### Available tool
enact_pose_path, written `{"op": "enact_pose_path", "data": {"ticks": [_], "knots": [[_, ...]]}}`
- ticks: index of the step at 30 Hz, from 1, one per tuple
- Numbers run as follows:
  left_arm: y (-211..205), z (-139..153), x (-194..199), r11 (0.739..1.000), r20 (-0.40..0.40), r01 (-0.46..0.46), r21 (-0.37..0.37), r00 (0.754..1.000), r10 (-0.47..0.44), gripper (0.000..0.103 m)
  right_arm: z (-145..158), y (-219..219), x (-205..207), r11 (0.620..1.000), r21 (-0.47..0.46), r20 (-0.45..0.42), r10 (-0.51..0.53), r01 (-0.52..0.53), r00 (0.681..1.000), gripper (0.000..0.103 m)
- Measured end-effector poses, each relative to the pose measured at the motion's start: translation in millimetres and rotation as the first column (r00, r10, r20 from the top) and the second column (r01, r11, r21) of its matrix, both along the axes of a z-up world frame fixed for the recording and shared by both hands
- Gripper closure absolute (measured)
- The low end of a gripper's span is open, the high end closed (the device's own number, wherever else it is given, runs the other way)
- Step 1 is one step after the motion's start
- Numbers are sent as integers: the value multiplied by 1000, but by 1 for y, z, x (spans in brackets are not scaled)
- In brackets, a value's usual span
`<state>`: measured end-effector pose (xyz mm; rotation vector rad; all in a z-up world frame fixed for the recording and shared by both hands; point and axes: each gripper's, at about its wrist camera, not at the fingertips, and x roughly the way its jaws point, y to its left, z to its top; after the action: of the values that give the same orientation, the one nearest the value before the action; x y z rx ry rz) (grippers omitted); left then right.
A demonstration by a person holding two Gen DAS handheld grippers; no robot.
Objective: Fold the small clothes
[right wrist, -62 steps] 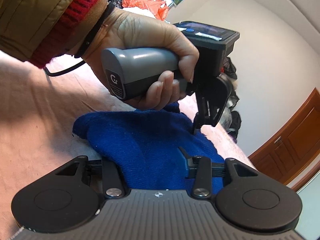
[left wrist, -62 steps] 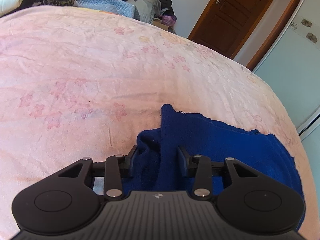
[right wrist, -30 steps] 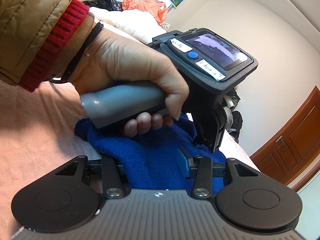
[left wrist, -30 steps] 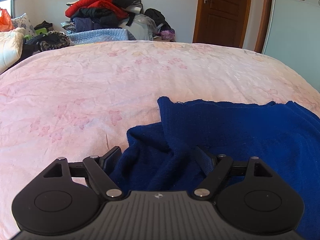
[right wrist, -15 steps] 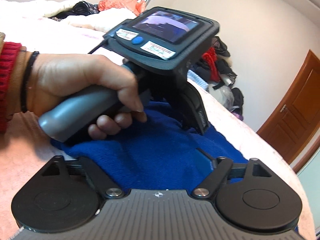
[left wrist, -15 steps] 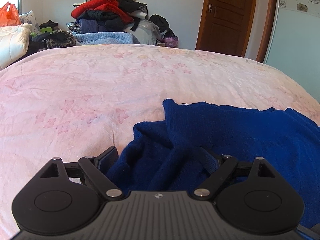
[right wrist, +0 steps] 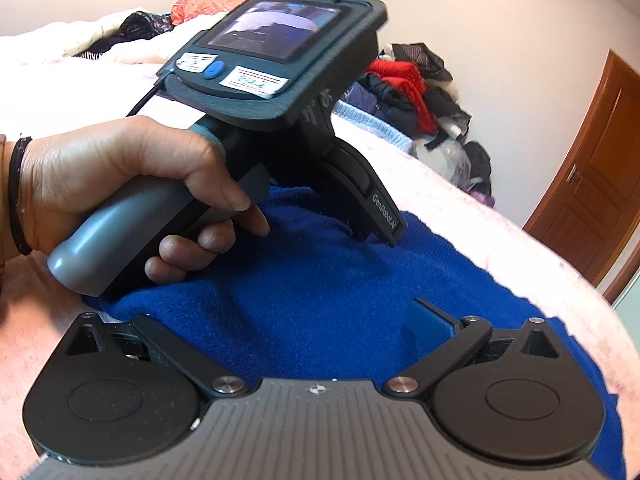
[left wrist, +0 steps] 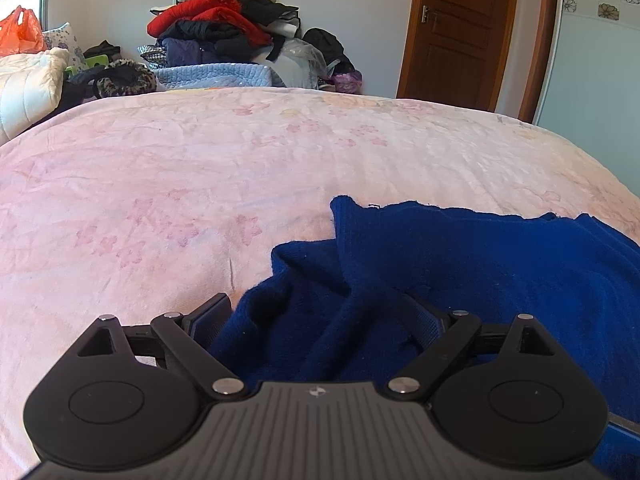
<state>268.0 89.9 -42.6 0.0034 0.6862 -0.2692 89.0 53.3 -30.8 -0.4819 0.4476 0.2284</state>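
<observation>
Right now the blue knitted garment (left wrist: 460, 264) is lying on the pink floral bedspread (left wrist: 240, 168), filling the left wrist view from about four o'clock to six o'clock, with its ragged far edge running from the centre out toward three o'clock. A rumpled fold of it is bunching up at roughly six o'clock, directly in front of the left gripper (left wrist: 316, 316). That gripper's jaws are standing wide apart, and the bunched knit is lying loosely between the two fingers (left wrist: 210, 314) without being pinched.

Seen from the right wrist camera, the same garment (right wrist: 320, 292) is spreading across the middle of the frame. The right gripper (right wrist: 276, 320) is also sitting with its jaws spread wide over the cloth; only the blue pad of its right finger (right wrist: 430, 318) is showing clearly against the knit, while the opposite finger is mostly hidden at the garment's edge near eight o'clock. Nothing is being gripped.

At ten o'clock in that view the person's left hand (right wrist: 124, 188) is wrapping around the grey handle of the left gripper (right wrist: 376, 236), whose dark fingers are pointing down and touching or nearly touching the garment near the centre; I cannot tell which. A small screen on its top is facing the camera.

Beyond the bed, a heap of clothes (left wrist: 224, 28) is piling up at twelve o'clock in the left wrist view, and a brown wooden door (left wrist: 460, 32) is standing at one o'clock.
</observation>
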Motion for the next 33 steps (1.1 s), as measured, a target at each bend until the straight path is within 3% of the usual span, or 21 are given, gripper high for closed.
{"op": "enact_pose_path", "data": {"ticks": [7, 14, 18, 33], "knots": [[0, 0, 0, 1000, 0, -1, 1, 1000, 1, 10, -2, 10, -9, 999, -54, 40, -3, 6, 999, 0], [-1, 0, -1, 1000, -1, -7, 7, 1000, 7, 9, -13, 33, -26, 974, -224, 184, 10, 32, 983, 0], [-2, 0, -1, 1000, -1, -11, 14, 1000, 11, 9, -10, 30, -20, 980, -198, 148, 2, 28, 989, 0], [1, 4, 5, 1000, -34, 1, 4, 999, -1, 6, -11, 30, -20, 979, -204, 152, 20, 12, 988, 0]]}}
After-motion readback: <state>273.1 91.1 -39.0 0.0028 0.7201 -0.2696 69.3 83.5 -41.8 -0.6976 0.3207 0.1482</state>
